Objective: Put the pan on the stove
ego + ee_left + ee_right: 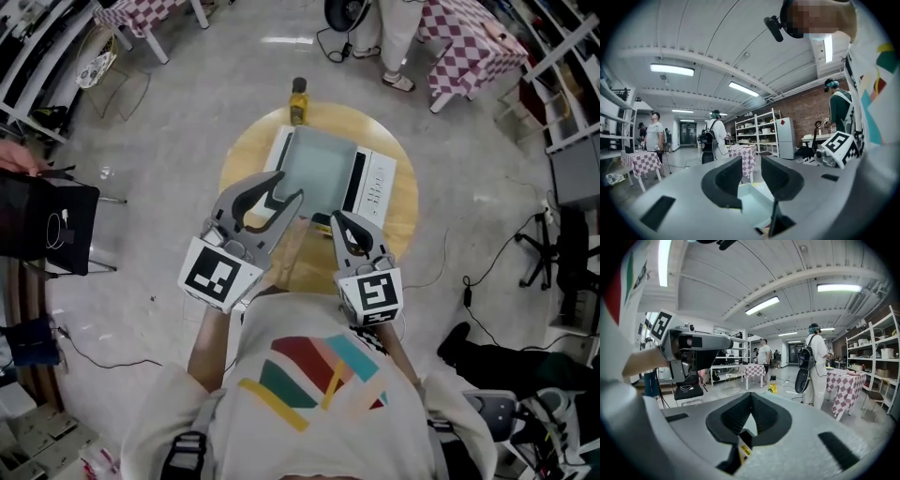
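Note:
A white stove (323, 169) with a pale glass top lies on a small round wooden table (401, 220). No pan shows in any view. My left gripper (286, 192) hovers over the stove's near left corner, its jaws apart with nothing between them. In the left gripper view the left gripper (751, 176) looks down past its jaws onto the stove (752, 201). My right gripper (348, 228) hangs at the stove's near edge with its jaws together. In the right gripper view the right gripper (751, 401) is empty, its pads meeting at the tips.
A yellow bottle (298, 101) stands at the table's far edge. Tables with checked cloths (473, 47) and people (813, 364) stand beyond it. A black chair (47, 230) is at the left, cables (487, 272) trail on the floor at the right, and shelves (761, 131) line the wall.

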A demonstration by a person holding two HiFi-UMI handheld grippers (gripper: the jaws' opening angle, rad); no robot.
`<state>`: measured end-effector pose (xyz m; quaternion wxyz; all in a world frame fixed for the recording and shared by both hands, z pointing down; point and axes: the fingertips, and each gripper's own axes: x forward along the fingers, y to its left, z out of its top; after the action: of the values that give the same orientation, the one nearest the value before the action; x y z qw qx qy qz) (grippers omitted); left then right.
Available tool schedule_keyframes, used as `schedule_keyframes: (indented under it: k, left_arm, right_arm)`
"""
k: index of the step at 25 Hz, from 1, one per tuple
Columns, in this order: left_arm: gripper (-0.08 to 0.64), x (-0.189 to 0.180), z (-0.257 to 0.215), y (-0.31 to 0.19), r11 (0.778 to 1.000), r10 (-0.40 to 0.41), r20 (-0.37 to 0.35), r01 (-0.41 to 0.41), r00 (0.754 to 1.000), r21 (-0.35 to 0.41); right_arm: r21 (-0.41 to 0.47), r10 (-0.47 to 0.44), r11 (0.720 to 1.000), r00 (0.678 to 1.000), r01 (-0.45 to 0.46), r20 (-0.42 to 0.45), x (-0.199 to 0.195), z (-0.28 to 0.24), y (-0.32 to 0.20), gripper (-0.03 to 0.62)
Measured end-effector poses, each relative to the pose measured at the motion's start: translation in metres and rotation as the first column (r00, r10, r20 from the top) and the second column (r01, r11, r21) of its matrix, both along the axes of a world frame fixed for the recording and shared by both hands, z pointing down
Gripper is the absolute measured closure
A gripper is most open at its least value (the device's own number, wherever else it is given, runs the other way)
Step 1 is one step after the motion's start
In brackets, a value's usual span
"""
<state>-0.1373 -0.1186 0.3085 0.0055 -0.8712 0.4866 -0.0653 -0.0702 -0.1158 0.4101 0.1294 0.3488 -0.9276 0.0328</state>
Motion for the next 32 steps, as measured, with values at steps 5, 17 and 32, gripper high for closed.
schedule_keyframes:
  k: [5, 17, 32]
  left_arm:
    - [0.529, 0.007, -0.001, -0.001, 0.998, -0.053, 0.015, 0.053, 0.998, 0.034]
    - [0.545, 0.019, 0.024, 0.01, 0.986, -0.169, 0.012, 0.168, 0.986, 0.005]
    - [0.545, 0.01, 0.042, 0.015, 0.982, -0.179, -0.013, 0.177, 0.984, -0.072]
  right_arm:
    - [-0.006, -0.026, 1.0, 1.0, 0.026, -0.008, 0.006, 0.004, -0.006, 0.593]
    - [-0.011, -0.1, 0.995, 0.995, 0.1, 0.01, -0.005, 0.006, -0.008, 0.594]
    - [0.049, -0.14, 0.989, 0.99, 0.141, -0.029, -0.018, 0.002, 0.004, 0.594]
